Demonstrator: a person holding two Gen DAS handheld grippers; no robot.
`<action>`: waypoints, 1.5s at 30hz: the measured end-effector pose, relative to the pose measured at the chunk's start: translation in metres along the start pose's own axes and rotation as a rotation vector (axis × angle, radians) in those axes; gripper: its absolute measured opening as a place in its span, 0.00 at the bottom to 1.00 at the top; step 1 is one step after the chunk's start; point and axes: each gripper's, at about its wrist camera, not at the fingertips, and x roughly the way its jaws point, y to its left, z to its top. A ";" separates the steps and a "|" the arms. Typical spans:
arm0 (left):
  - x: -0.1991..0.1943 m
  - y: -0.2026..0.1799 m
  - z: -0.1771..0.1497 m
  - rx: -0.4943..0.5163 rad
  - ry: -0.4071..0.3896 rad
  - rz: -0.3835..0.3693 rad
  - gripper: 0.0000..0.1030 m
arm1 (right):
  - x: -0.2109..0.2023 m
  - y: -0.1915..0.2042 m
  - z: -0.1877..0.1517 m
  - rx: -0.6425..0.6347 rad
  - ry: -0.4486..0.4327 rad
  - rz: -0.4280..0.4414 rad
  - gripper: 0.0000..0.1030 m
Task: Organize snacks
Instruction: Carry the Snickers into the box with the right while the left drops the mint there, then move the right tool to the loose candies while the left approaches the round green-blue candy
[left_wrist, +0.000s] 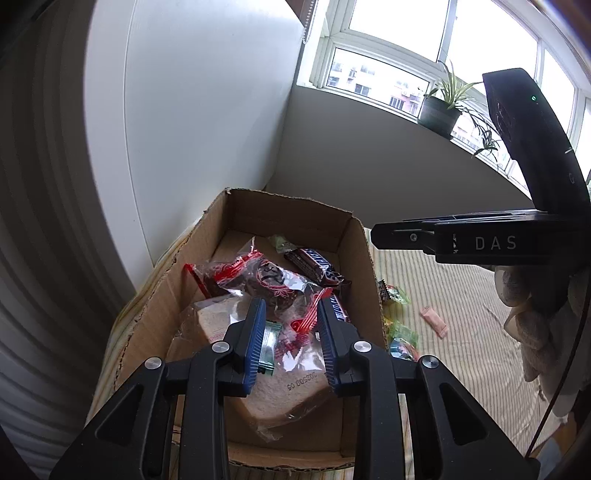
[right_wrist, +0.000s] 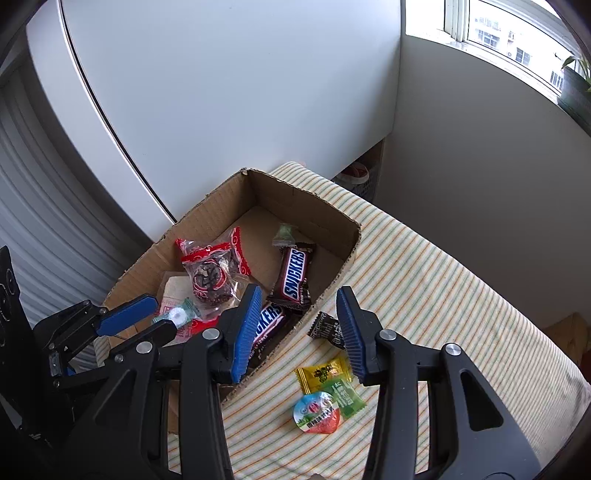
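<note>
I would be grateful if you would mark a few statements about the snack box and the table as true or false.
1. Two Snickers bars lie inside the cardboard box. True.
2. The round jelly cup is inside the box. False: it lies on the striped cloth, outside the box.
3. The right gripper holds the yellow candy. False: its jaws stand open with nothing in them, and the candy lies on the cloth.
4. A potted plant stands on the windowsill. True.
</note>
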 end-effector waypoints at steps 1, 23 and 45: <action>0.000 -0.003 0.000 0.004 0.000 -0.004 0.26 | -0.003 -0.004 -0.002 0.003 0.000 -0.006 0.43; 0.012 -0.083 -0.011 0.119 0.041 -0.075 0.26 | 0.002 -0.098 -0.069 0.115 0.092 -0.010 0.43; 0.002 -0.058 -0.003 0.019 0.001 -0.084 0.26 | 0.080 -0.078 -0.017 0.086 0.109 0.113 0.31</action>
